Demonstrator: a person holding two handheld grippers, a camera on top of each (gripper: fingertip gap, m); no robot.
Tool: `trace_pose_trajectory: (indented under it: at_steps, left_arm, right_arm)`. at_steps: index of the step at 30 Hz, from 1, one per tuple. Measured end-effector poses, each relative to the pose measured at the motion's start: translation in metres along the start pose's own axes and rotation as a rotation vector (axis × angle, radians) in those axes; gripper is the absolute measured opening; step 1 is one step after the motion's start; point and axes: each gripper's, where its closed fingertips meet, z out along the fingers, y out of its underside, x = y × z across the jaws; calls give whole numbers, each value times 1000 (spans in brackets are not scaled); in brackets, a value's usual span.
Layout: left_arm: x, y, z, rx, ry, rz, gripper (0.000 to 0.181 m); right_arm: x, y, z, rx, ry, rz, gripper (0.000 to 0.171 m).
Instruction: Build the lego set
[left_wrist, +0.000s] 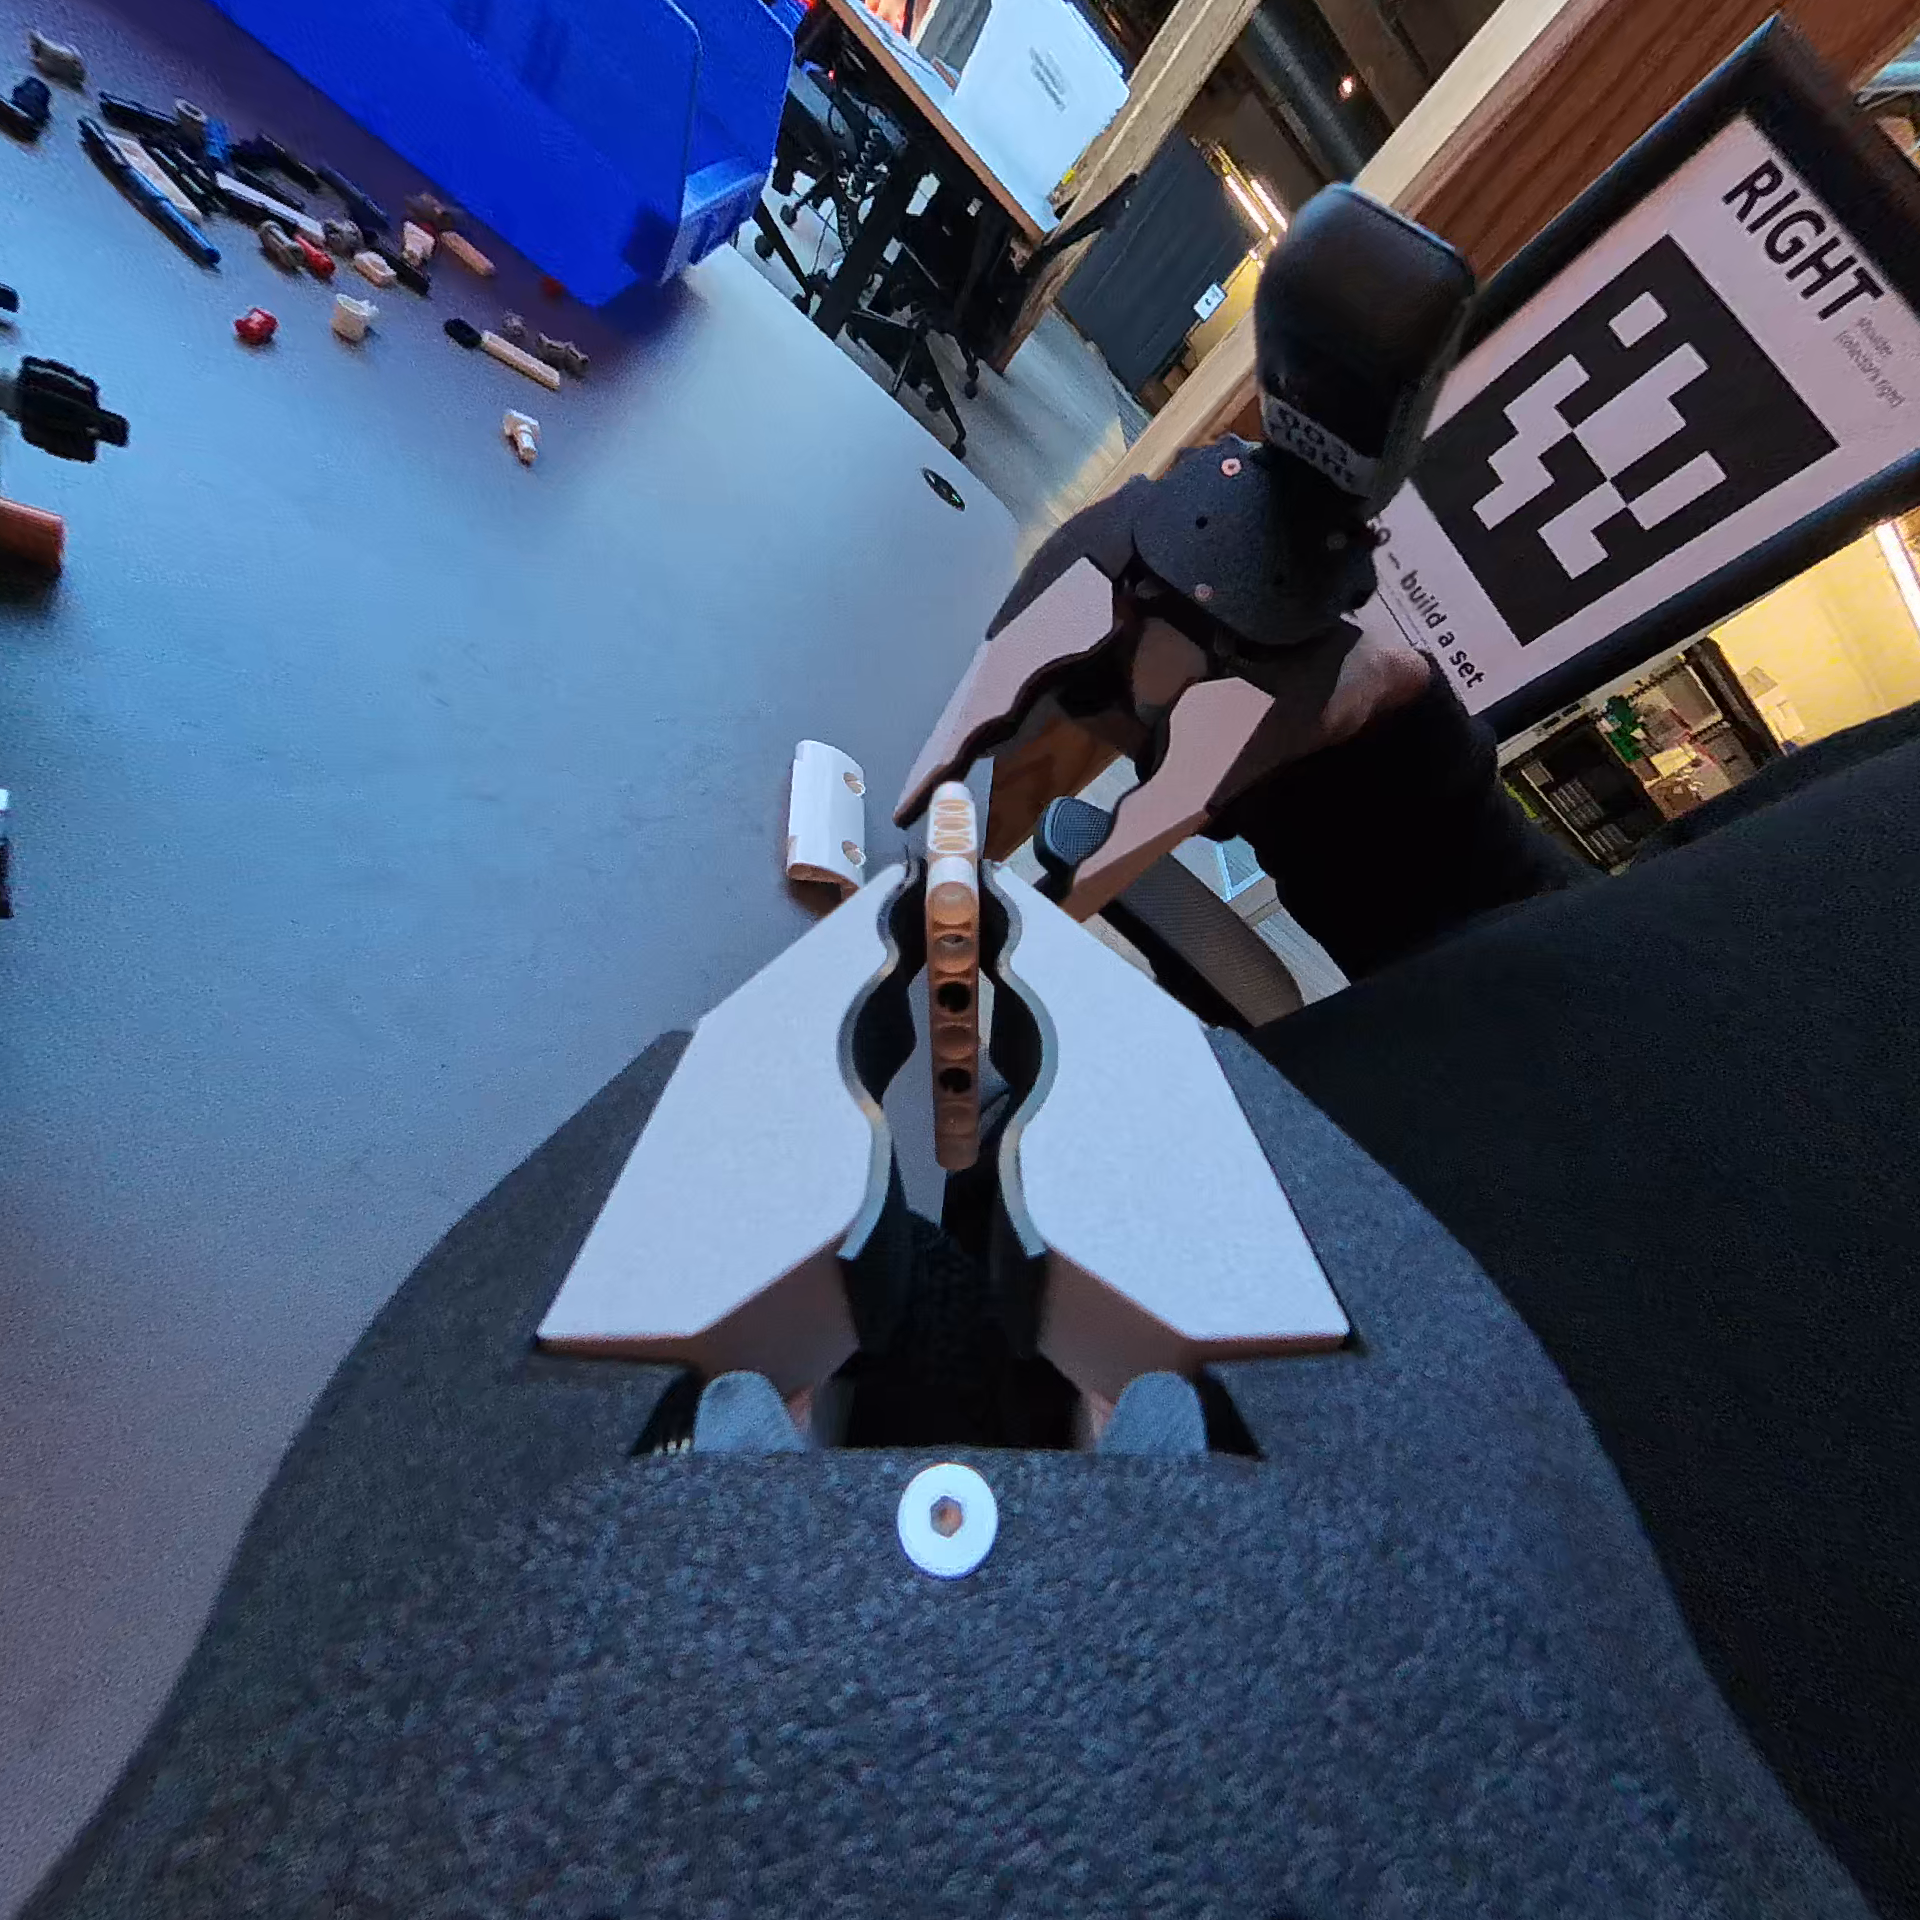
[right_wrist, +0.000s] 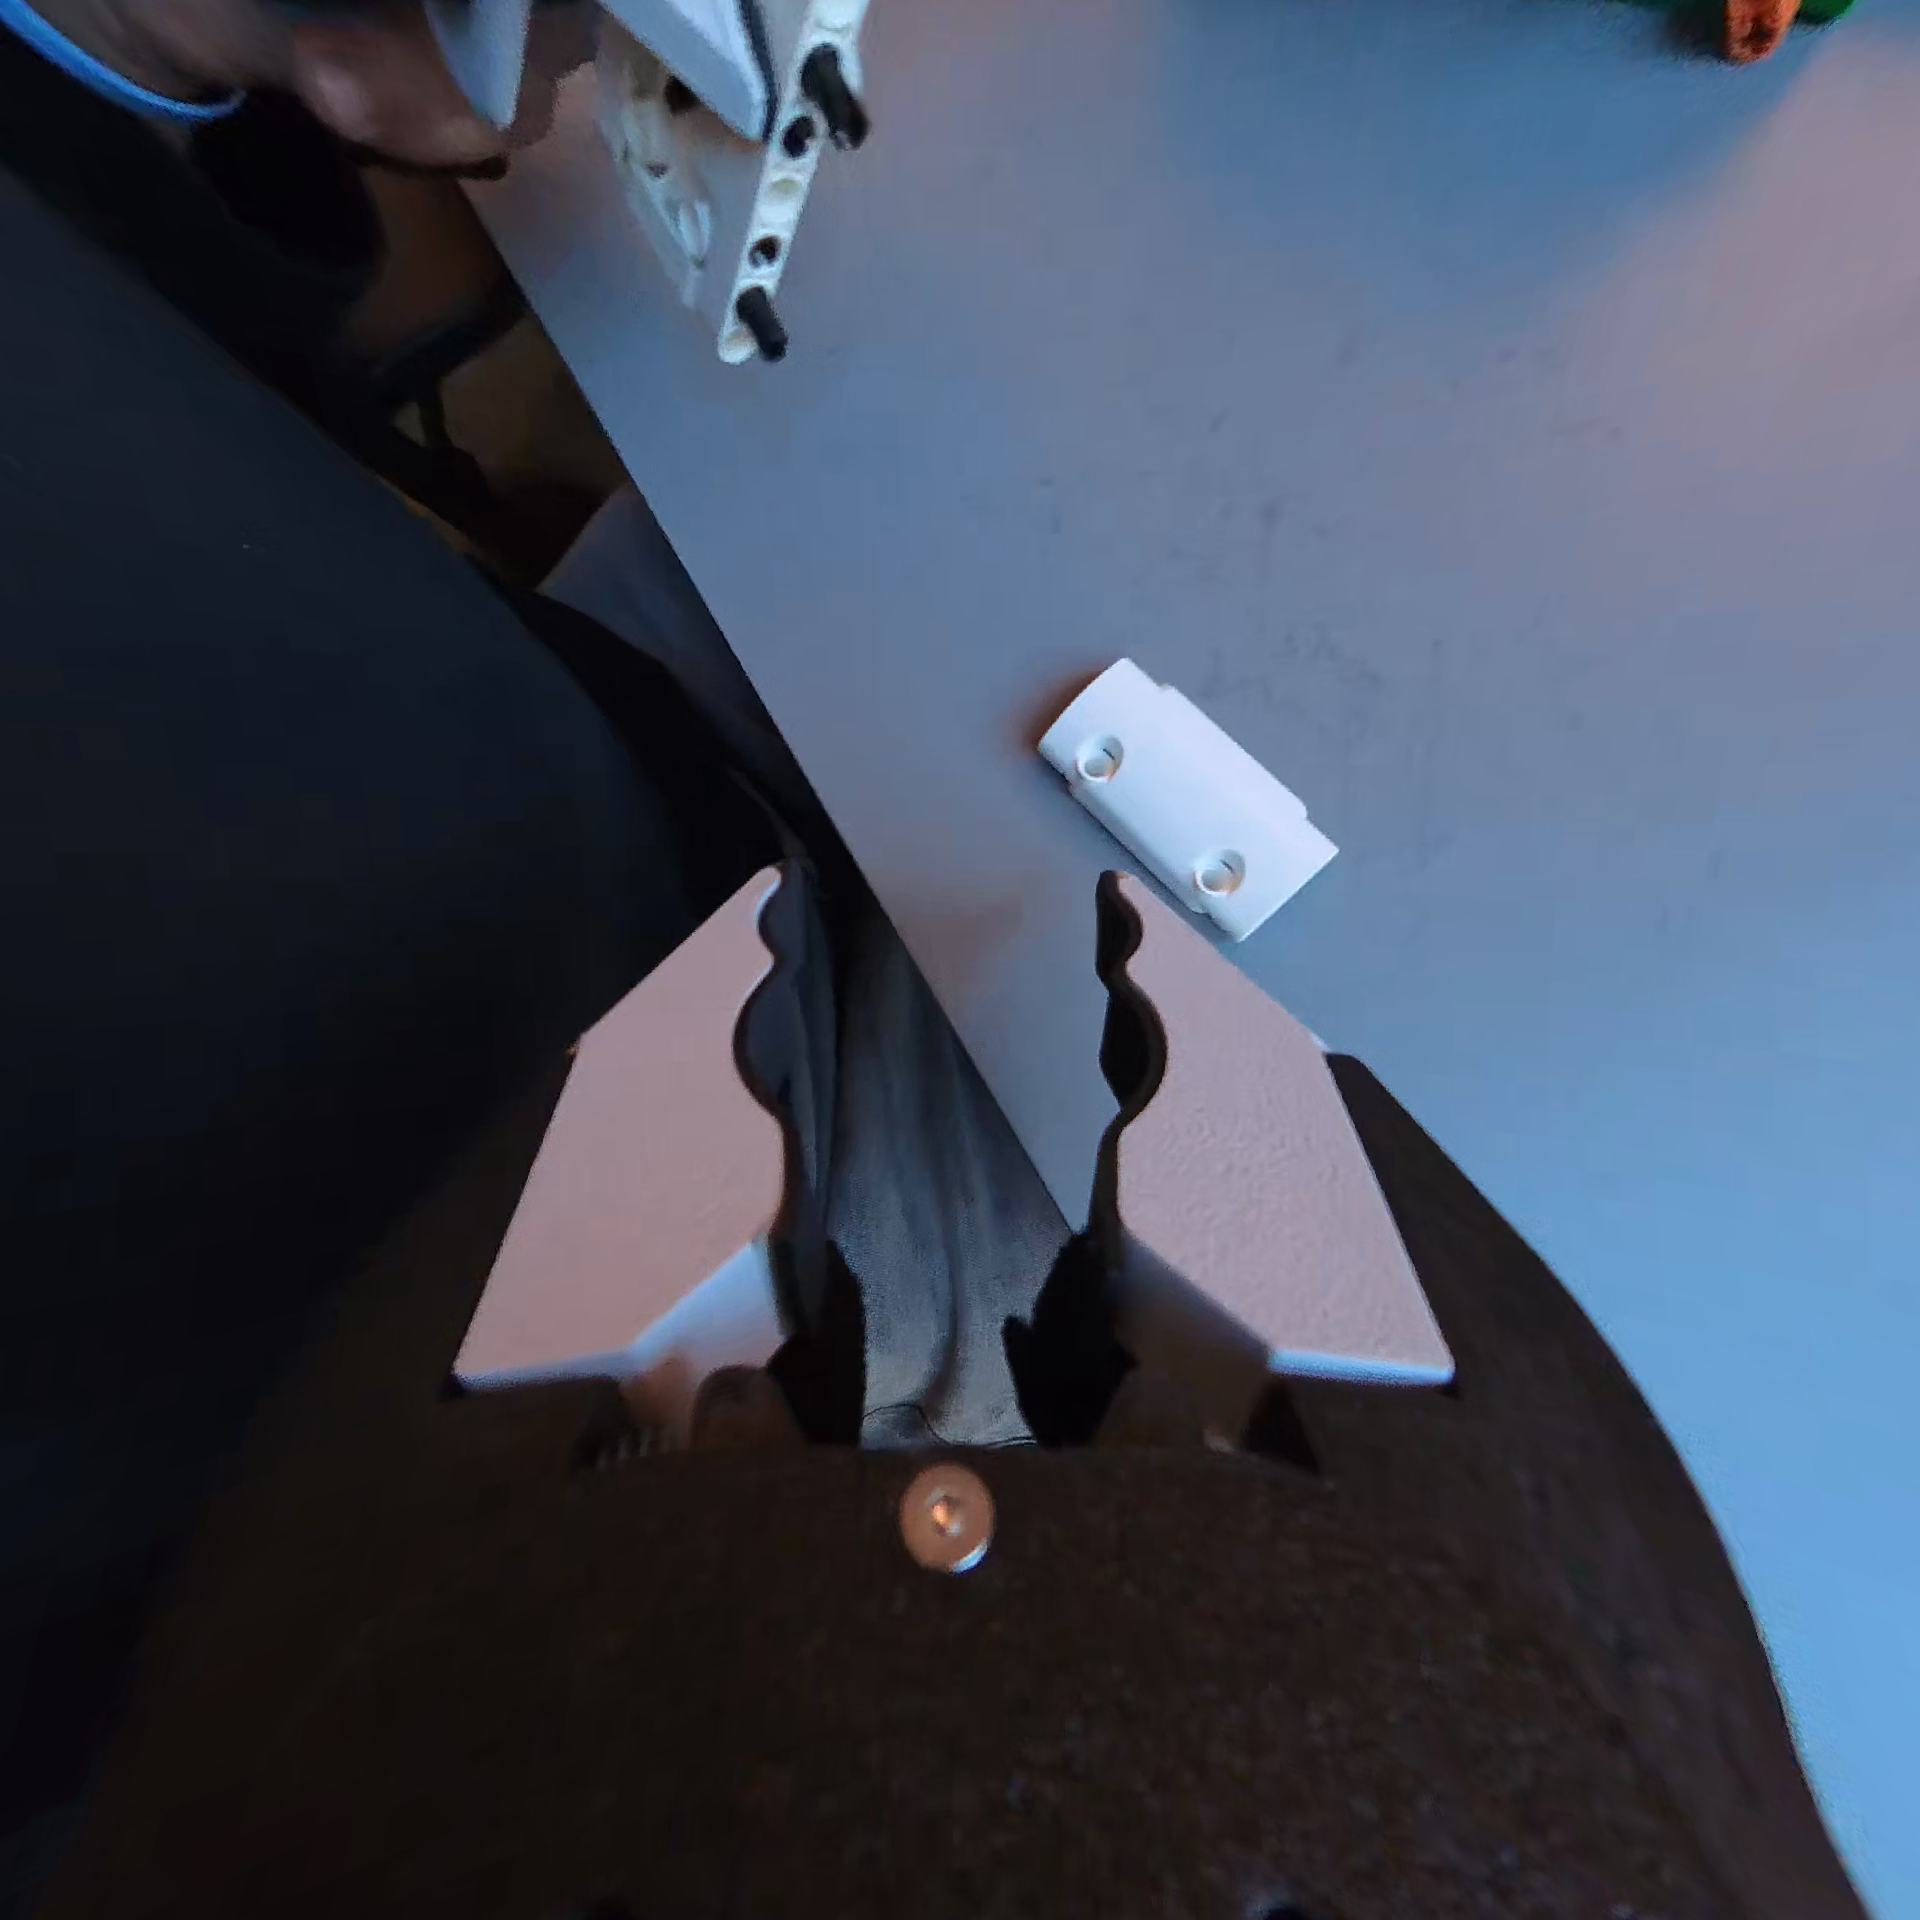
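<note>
My left gripper (left_wrist: 951, 883) is shut on a white beam with holes (left_wrist: 954, 997) and holds it edge-on above the table's near edge. In the right wrist view the same beam (right_wrist: 764, 229) carries black pins and hangs from the left gripper's fingers (right_wrist: 717, 62) at the top. My right gripper (right_wrist: 943, 894) is open and empty, straddling the table edge. In the left wrist view it (left_wrist: 992, 857) hovers just beyond the beam's tip. A white curved panel with two holes (right_wrist: 1184, 800) lies flat on the table just right of its right finger, and also shows in the left wrist view (left_wrist: 826, 826).
A blue bin (left_wrist: 540, 125) stands at the table's far side. Several loose black, red and tan pieces (left_wrist: 312, 229) lie scattered in front of it. A framed sign with a black-and-white marker (left_wrist: 1662, 416) stands to the right. The grey table (right_wrist: 1455, 416) ends close to the person's dark clothing. My hands' fingertips stand some 11 cm from each other.
</note>
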Motion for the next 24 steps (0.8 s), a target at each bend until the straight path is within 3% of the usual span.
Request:
trace_pose_trajectory:
  at_steps: [5, 18, 24]
  left_arm:
    - [3, 3, -1, -2, 8, 6, 6]
    - [0, 0, -8, 27, -16, -5, 6]
    - [-3, -1, -9, 35, -22, -13, 7]
  right_arm:
    - [18, 8, 2, -64, 26, 44, 55]
    - [47, -36, 23, 16, 53, 11, 56]
    - [55, -38, 28, -35, 230, 77, 48]
